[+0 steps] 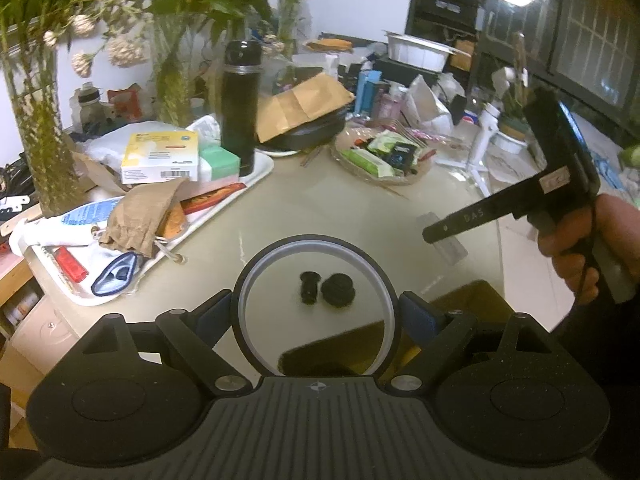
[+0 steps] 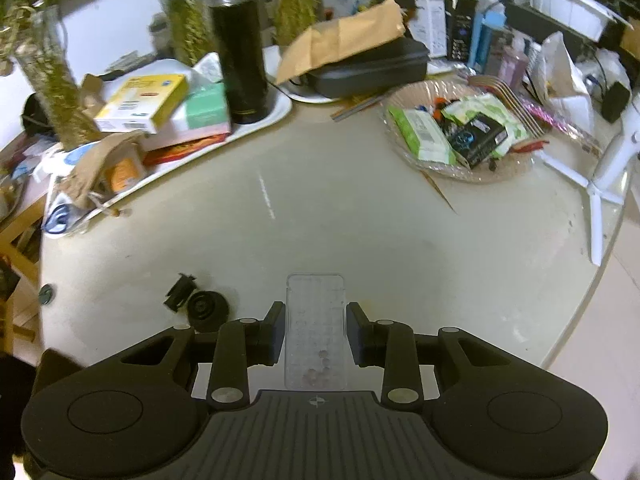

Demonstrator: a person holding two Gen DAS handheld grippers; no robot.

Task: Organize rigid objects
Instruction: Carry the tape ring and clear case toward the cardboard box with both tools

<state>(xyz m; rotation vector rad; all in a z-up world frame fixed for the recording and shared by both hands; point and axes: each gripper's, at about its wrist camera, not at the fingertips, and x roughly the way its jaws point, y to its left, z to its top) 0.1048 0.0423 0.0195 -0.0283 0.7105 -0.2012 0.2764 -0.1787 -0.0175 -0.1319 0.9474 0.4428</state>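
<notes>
My left gripper (image 1: 316, 312) is shut on a round black-rimmed glass lid or lens ring (image 1: 256, 272), held above the table. Through it I see two small black parts (image 1: 327, 289) lying on the table; they also show in the right wrist view (image 2: 198, 302). My right gripper (image 2: 316, 332) has its fingers on both sides of a clear plastic phone case (image 2: 315, 320) that lies flat on the table; small gaps remain at each side. The right gripper also shows in the left wrist view (image 1: 440, 232), above the case (image 1: 442, 236).
A white tray (image 2: 280, 114) with boxes, a black thermos (image 2: 240, 44) and a brown pouch (image 1: 140, 216) sits at the left. A glass dish (image 2: 460, 168) of packets sits at the right, next to a white tripod (image 2: 596, 196). Vases of plants stand behind. A brown box (image 1: 472, 300) is below the table edge.
</notes>
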